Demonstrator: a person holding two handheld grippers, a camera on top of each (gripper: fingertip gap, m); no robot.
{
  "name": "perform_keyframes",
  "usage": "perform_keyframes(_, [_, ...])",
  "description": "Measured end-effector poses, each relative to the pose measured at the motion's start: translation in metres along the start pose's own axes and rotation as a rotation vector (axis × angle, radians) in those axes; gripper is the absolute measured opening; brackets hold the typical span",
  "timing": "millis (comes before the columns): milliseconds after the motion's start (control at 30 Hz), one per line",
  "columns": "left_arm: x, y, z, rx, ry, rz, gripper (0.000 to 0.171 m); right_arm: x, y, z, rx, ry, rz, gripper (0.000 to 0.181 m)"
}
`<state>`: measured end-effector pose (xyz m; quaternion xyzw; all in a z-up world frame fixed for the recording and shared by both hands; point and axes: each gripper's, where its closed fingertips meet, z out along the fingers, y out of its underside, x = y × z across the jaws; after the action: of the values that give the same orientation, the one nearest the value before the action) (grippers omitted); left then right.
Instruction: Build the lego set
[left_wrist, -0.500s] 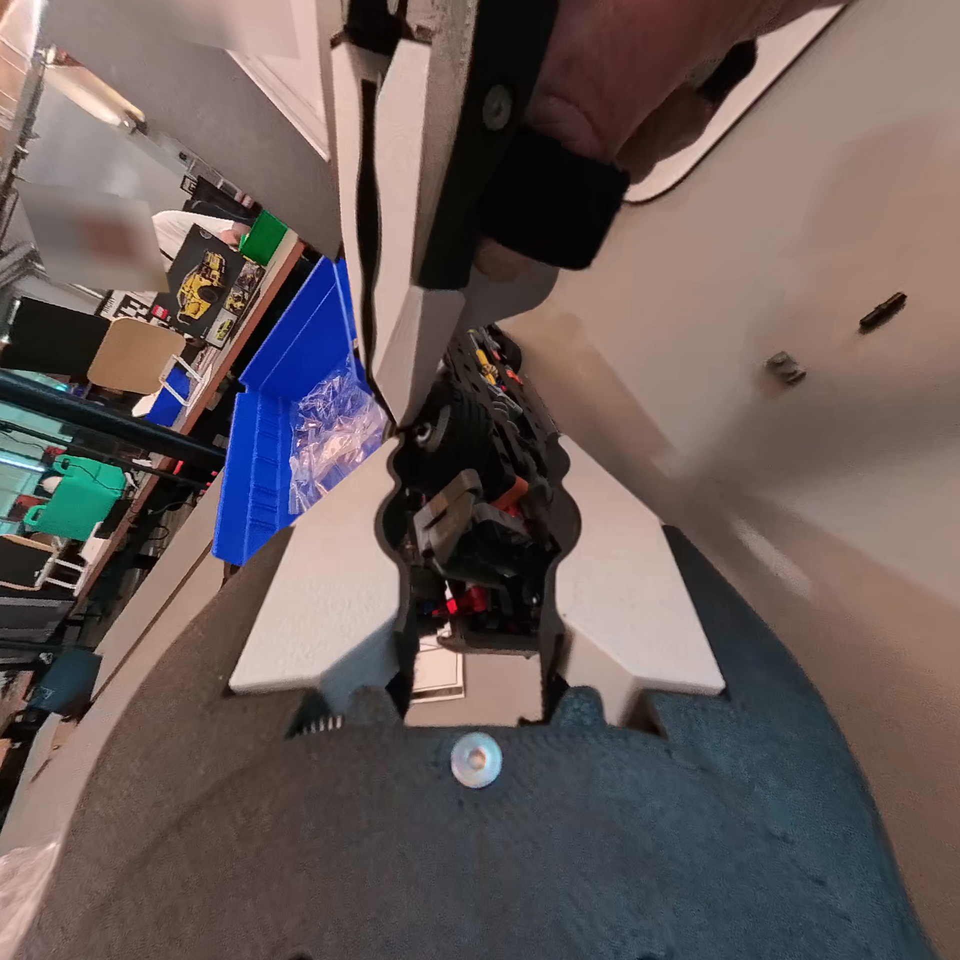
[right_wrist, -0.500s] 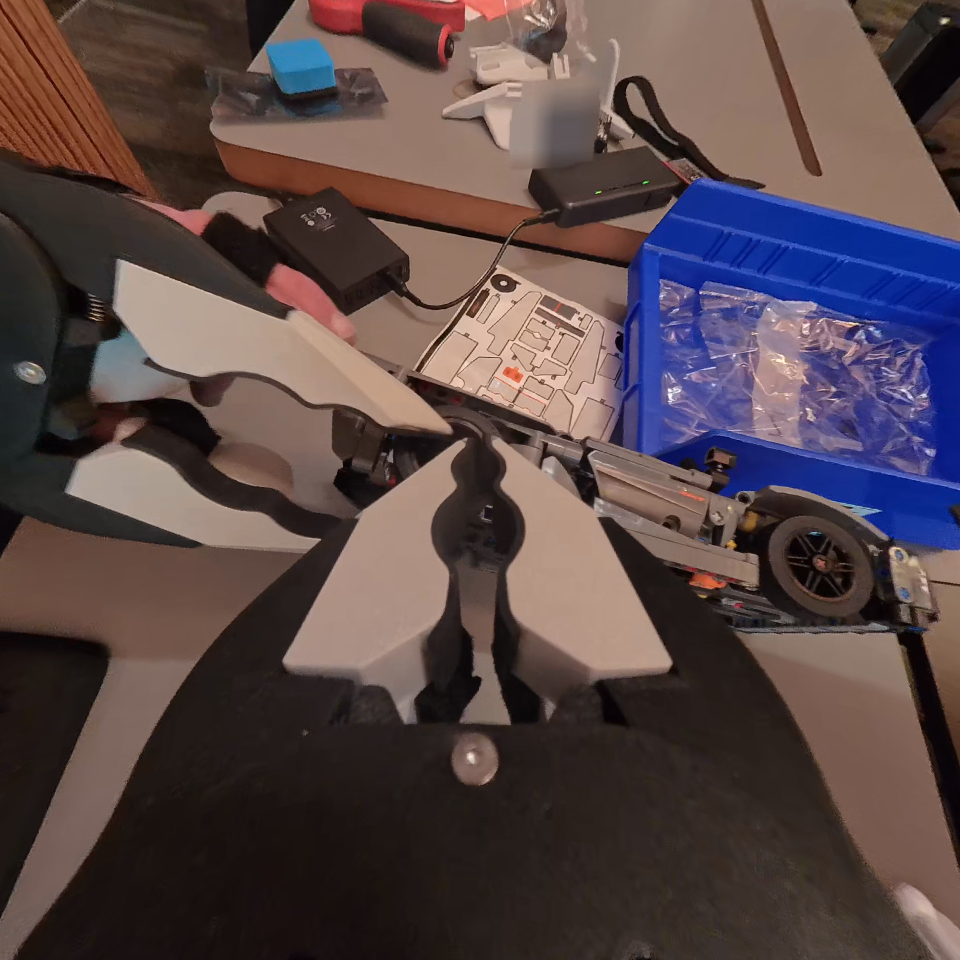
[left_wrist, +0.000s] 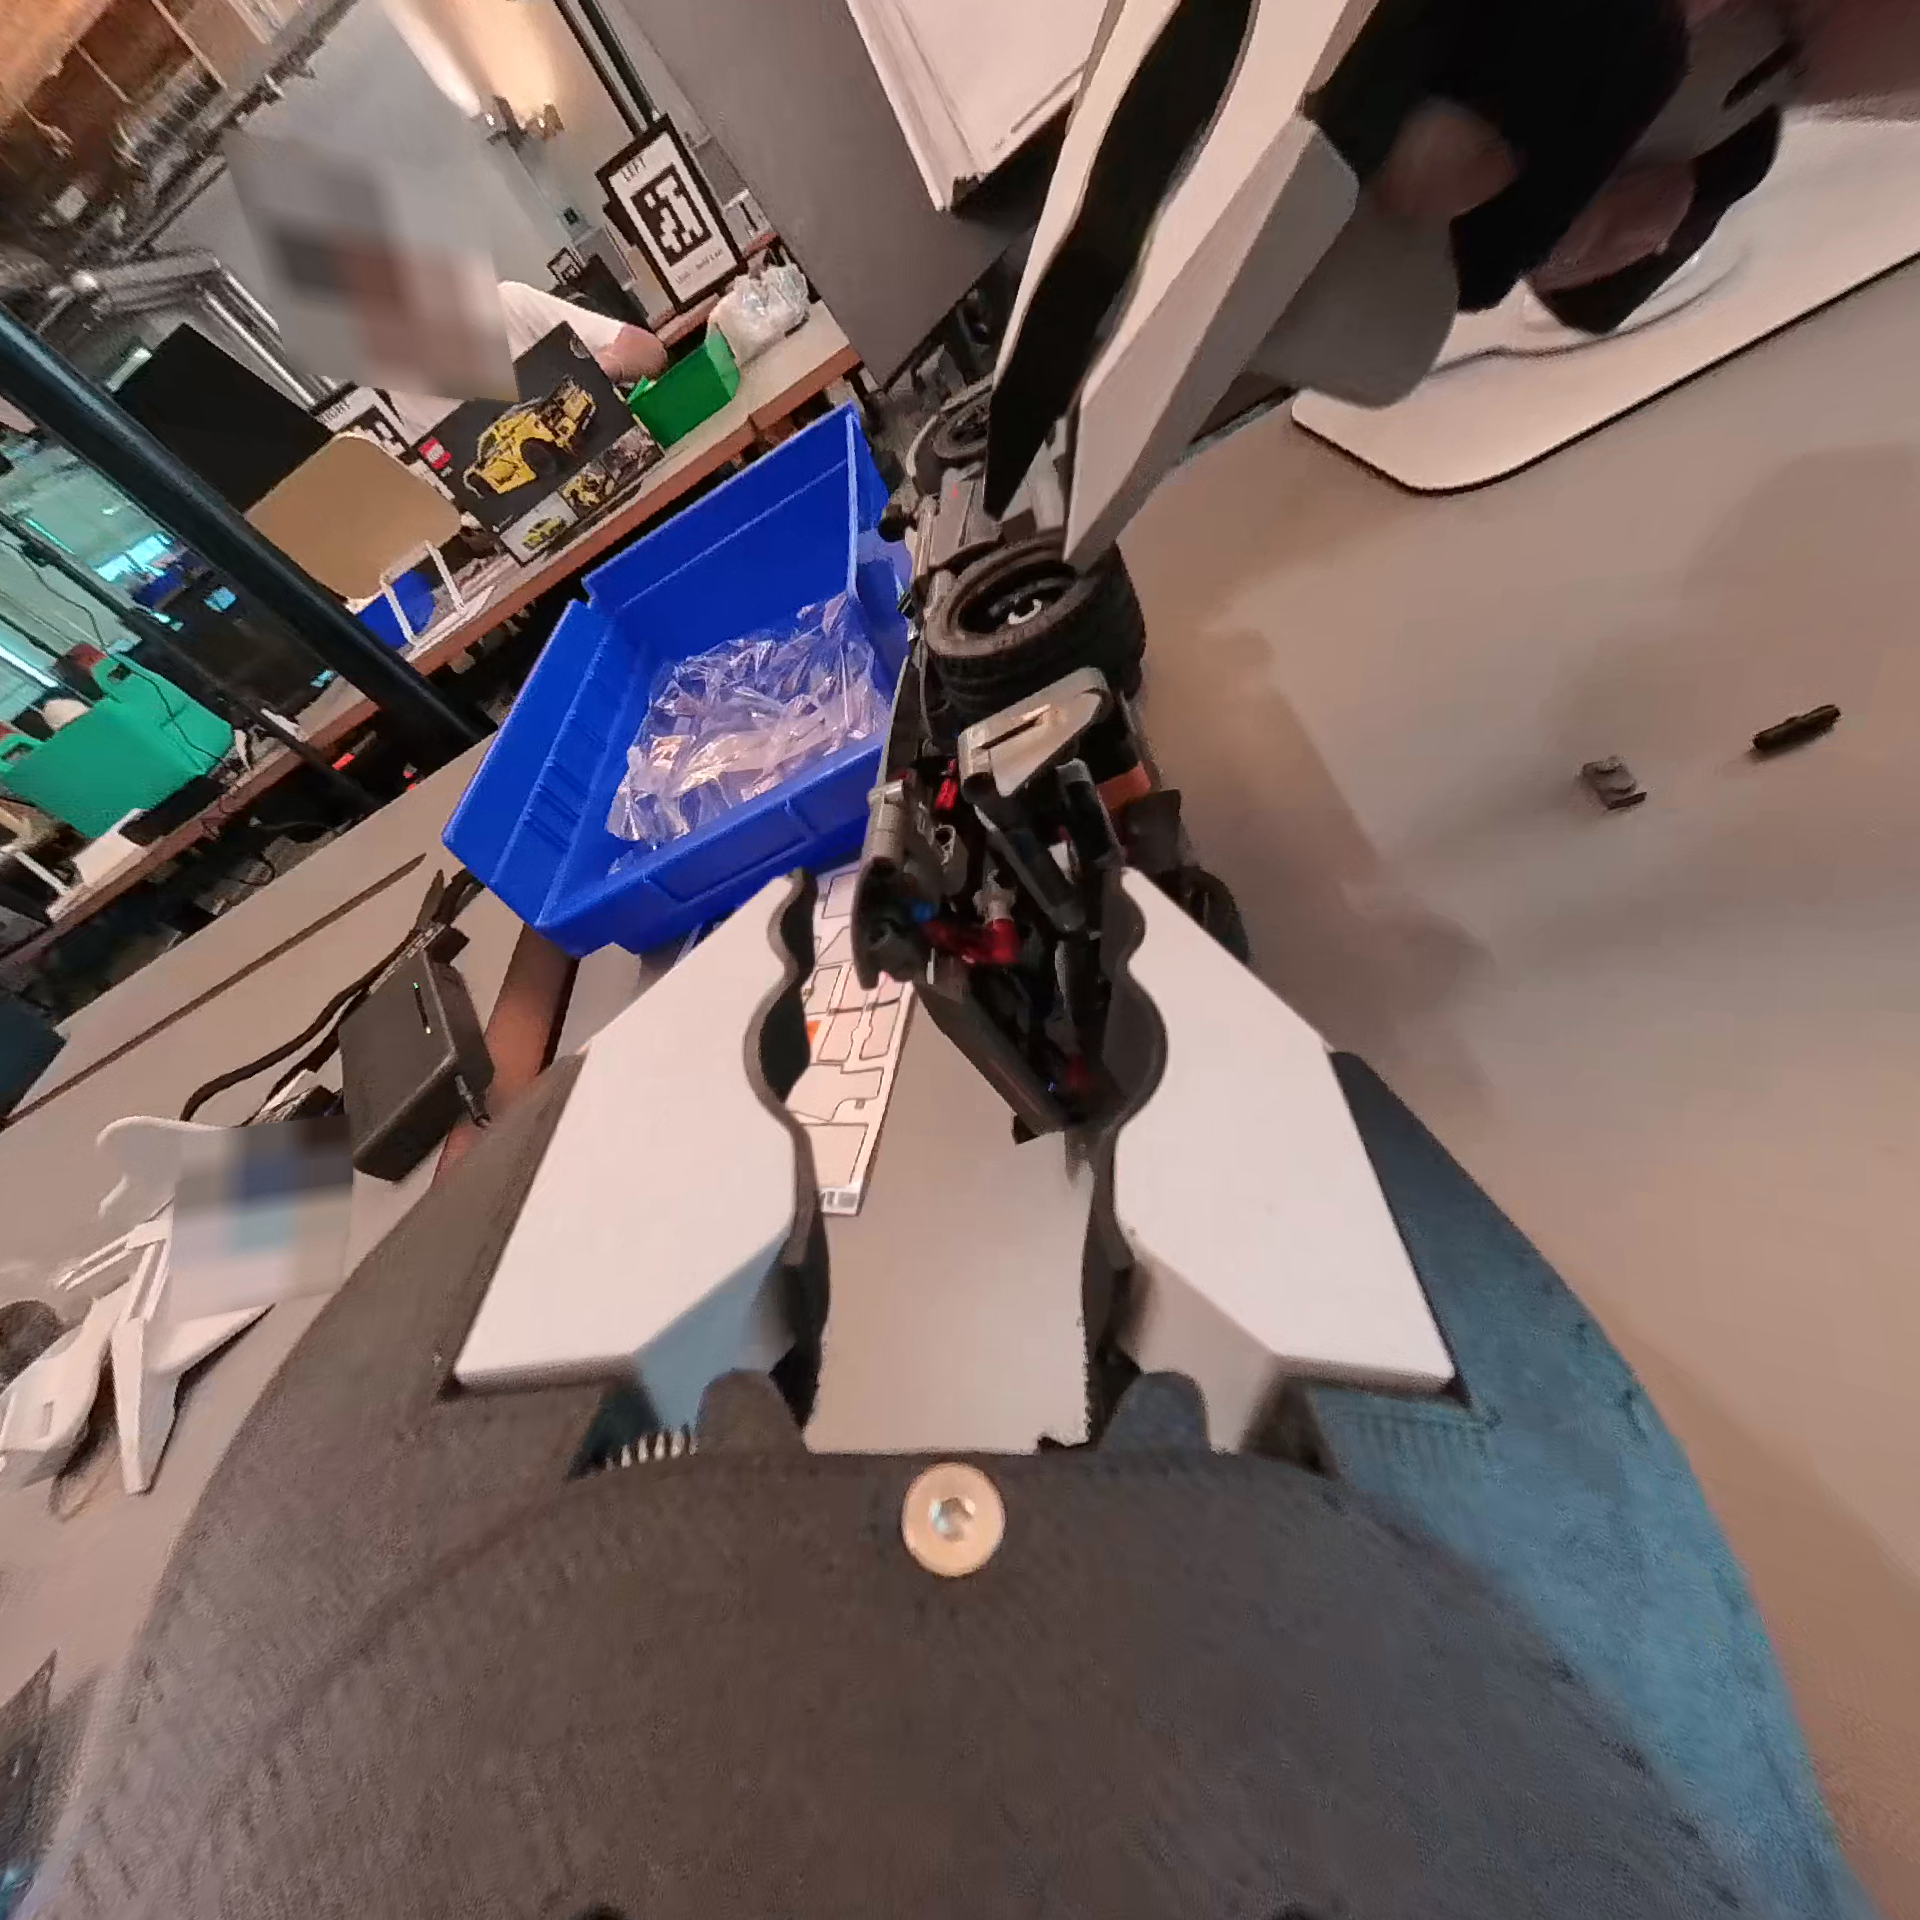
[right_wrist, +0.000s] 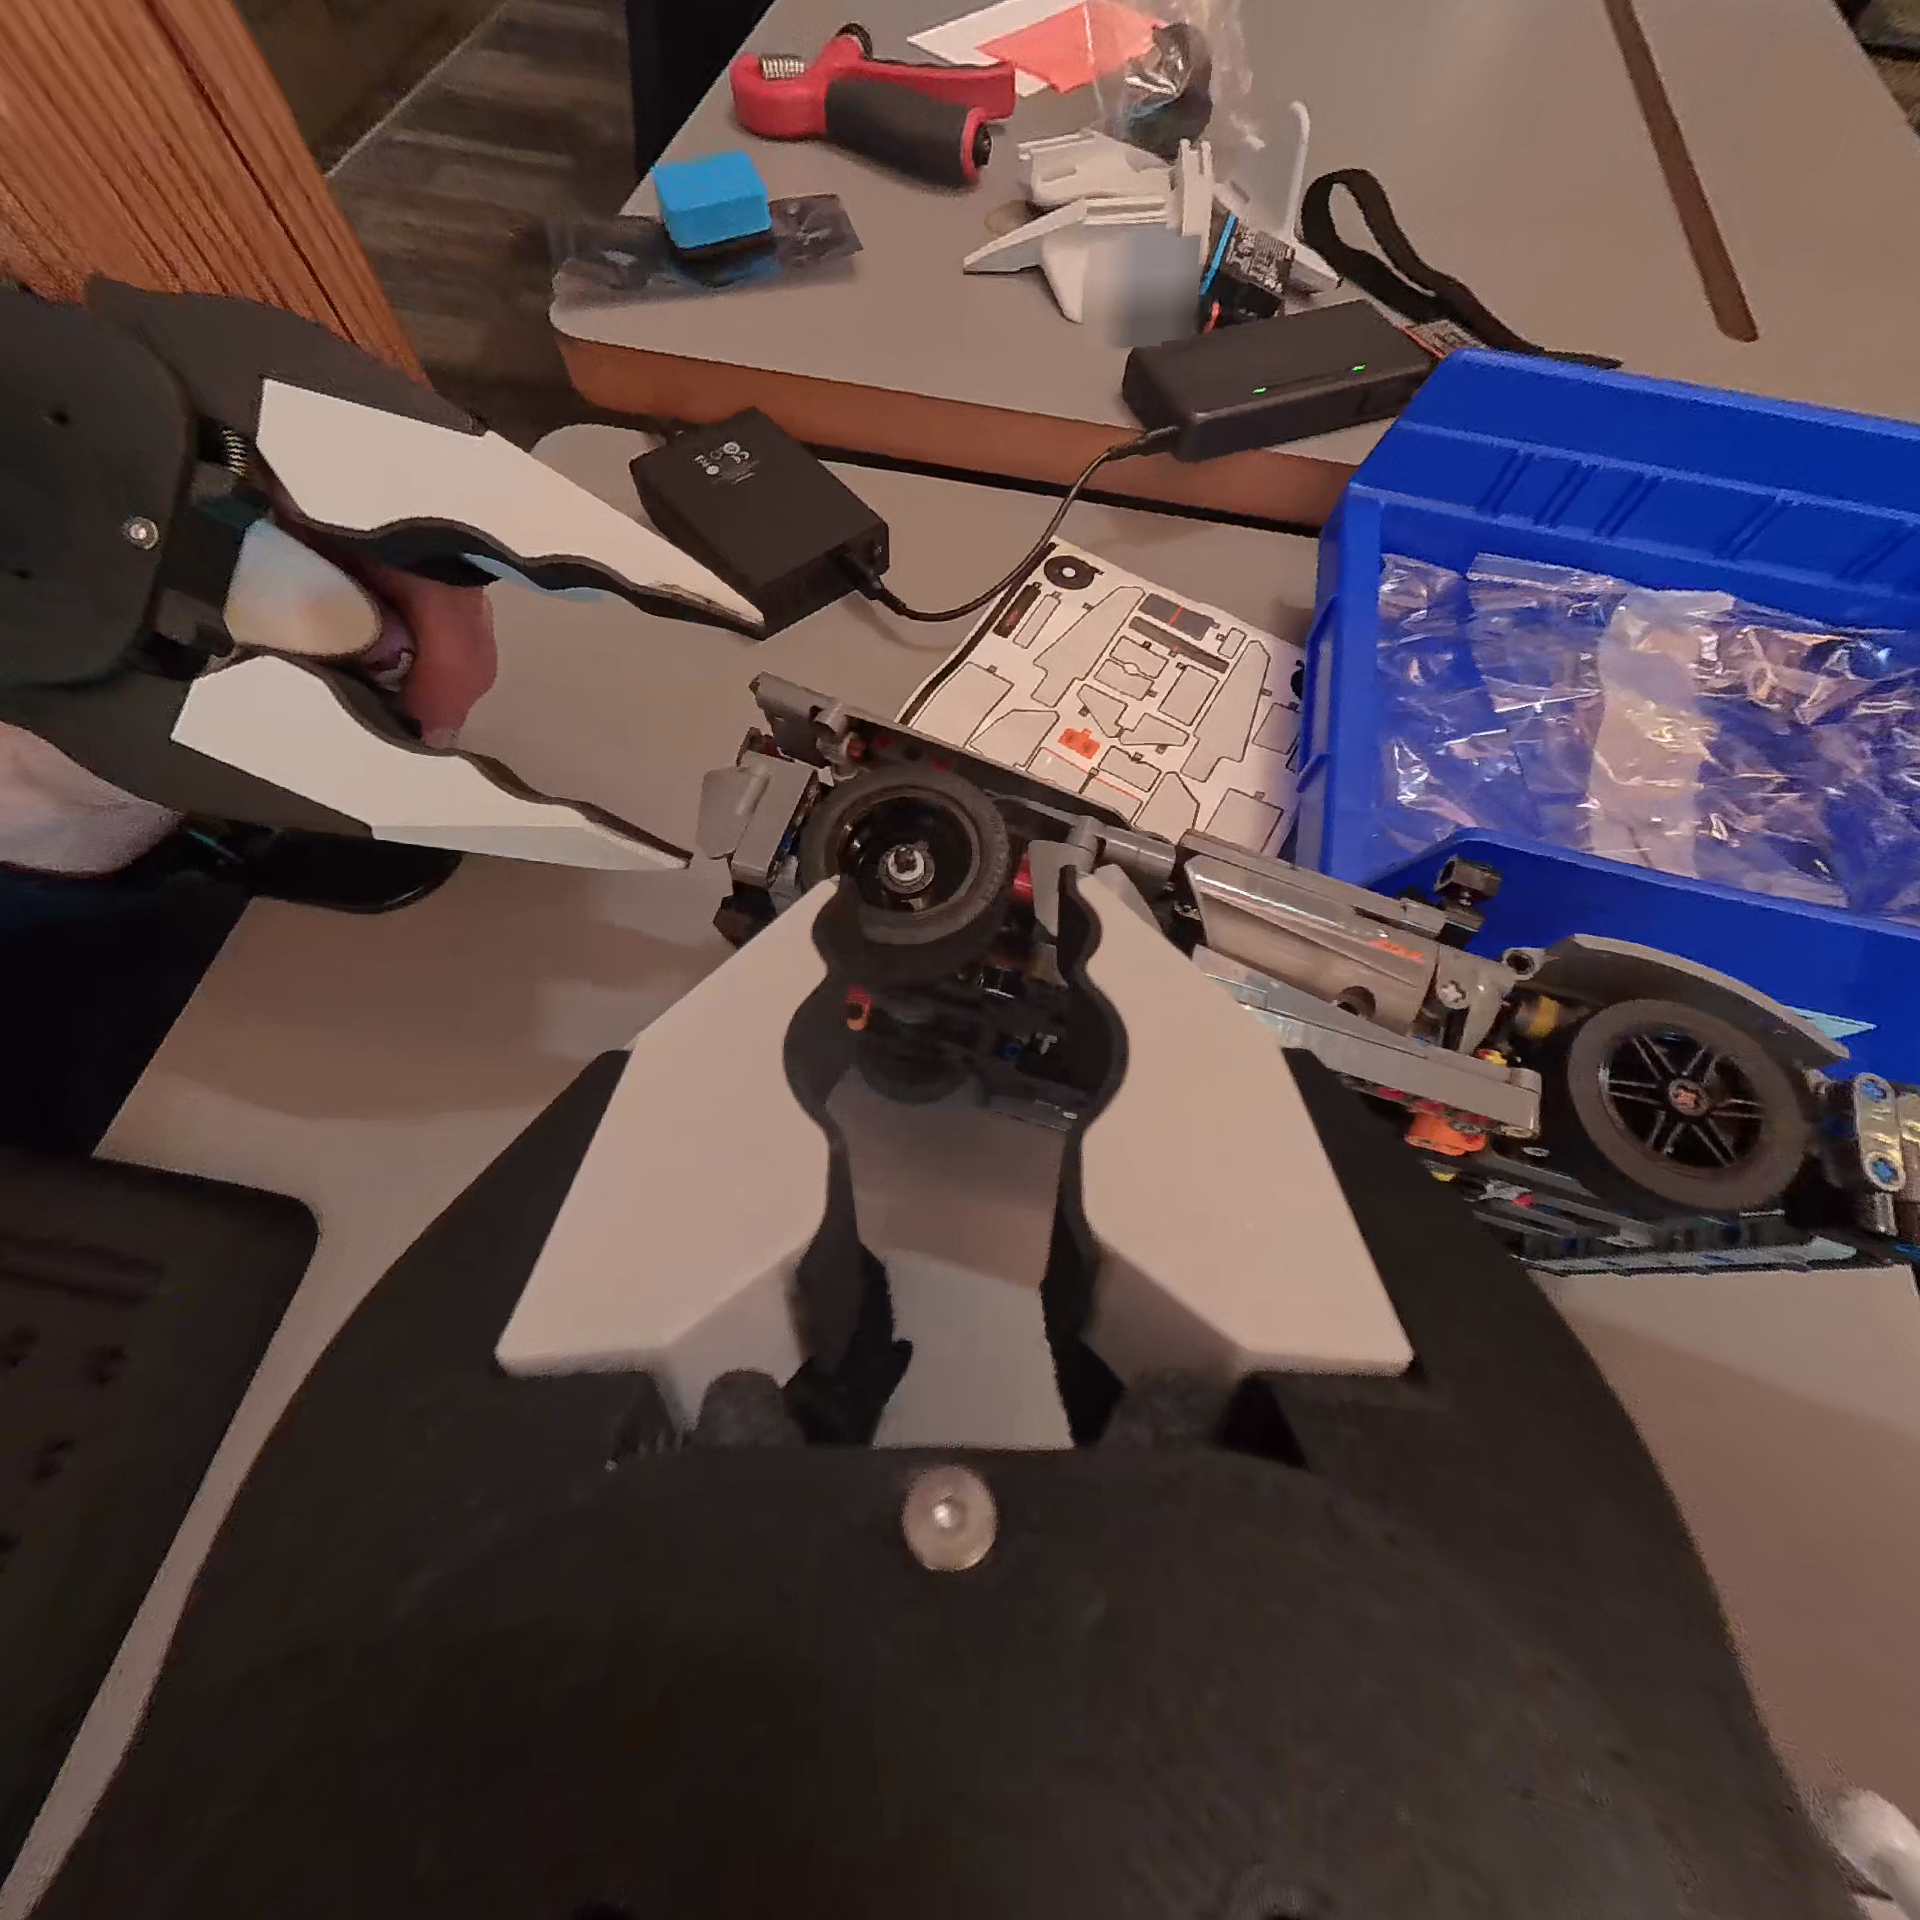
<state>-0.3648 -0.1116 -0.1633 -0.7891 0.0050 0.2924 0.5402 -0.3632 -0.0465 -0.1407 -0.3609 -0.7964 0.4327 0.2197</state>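
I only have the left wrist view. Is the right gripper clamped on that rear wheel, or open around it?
Observer: Open. In the right wrist view the right gripper has its jaws apart, with the rear wheel between the fingertips.
Operator: How does my left gripper look from there?
Observer: The left gripper is open too. Its lower fingertip sits just beside the car's rear end; I cannot tell whether it touches.
Operator: Anything on the far table?
Observer: A red-handled tool lies there, beyond the blue bin.
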Motion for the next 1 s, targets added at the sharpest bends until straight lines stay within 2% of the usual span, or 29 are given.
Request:
perform_keyframes(400, [0.008, 0.009, 0.009, -0.022, -0.025, -0.051, 0.065, 0.000, 0.001, -0.002, 0.026, -0.045, 0.049, 0.042])
perform_keyframes(500, [0.003, -0.002, 0.001, 0.027, -0.094, -0.013, 0.065, 0.012, -0.002, -0.014, 0.052, -0.003, 0.051, 0.040])
perform_keyframes(667, [0.008, -0.029, 0.001, 0.067, -0.068, 0.038, 0.060, 0.025, 0.003, -0.032, 0.081, 0.001, 0.081, 0.041])
perform_keyframes(800, [0.011, -0.047, 0.019, 0.005, -0.008, 0.037, 0.060, 0.031, 0.007, -0.039, 0.101, -0.019, 0.100, 0.034])
perform_keyframes(933, [0.011, -0.050, 0.040, -0.061, 0.001, 0.050, 0.064, 0.045, 0.019, -0.045, 0.082, 0.018, 0.127, 0.034])
perform_keyframes(1000, [0.013, -0.043, 0.048, -0.125, 0.012, 0.036, 0.065, 0.057, 0.025, -0.049, 0.088, 0.050, 0.162, 0.036])
